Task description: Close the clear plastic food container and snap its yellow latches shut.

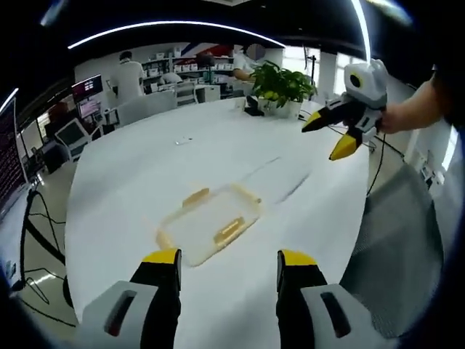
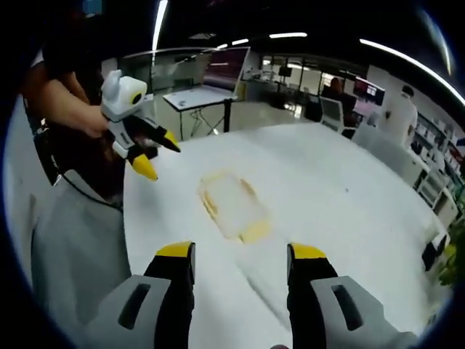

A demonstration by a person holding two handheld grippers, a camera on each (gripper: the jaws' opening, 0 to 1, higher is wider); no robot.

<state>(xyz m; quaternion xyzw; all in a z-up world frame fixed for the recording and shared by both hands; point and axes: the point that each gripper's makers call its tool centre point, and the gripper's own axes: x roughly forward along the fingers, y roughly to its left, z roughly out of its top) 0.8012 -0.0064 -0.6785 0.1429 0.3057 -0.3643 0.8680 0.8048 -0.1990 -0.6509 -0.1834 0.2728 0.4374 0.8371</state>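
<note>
A clear plastic food container (image 1: 209, 224) with yellow latches lies flat on the white round table (image 1: 145, 174), and it lies just ahead of my left gripper (image 1: 229, 260), whose jaws stand open with nothing between them. In the right gripper view the container (image 2: 232, 205) sits a short way beyond my right gripper (image 2: 240, 254), also open and empty. The right gripper (image 1: 333, 134) hovers open above the table's right side in the left gripper view. The left gripper (image 2: 152, 154) hangs open at the table's left edge in the right gripper view. Whether the lid is fully seated I cannot tell.
A potted green plant (image 1: 283, 86) stands at the table's far edge beside a small dark object (image 1: 253, 109). Desks, monitors (image 1: 86, 89) and people (image 1: 129, 76) fill the room behind. A cable (image 1: 378, 156) trails from the right gripper. Grey floor (image 1: 396, 247) lies beyond the table's right edge.
</note>
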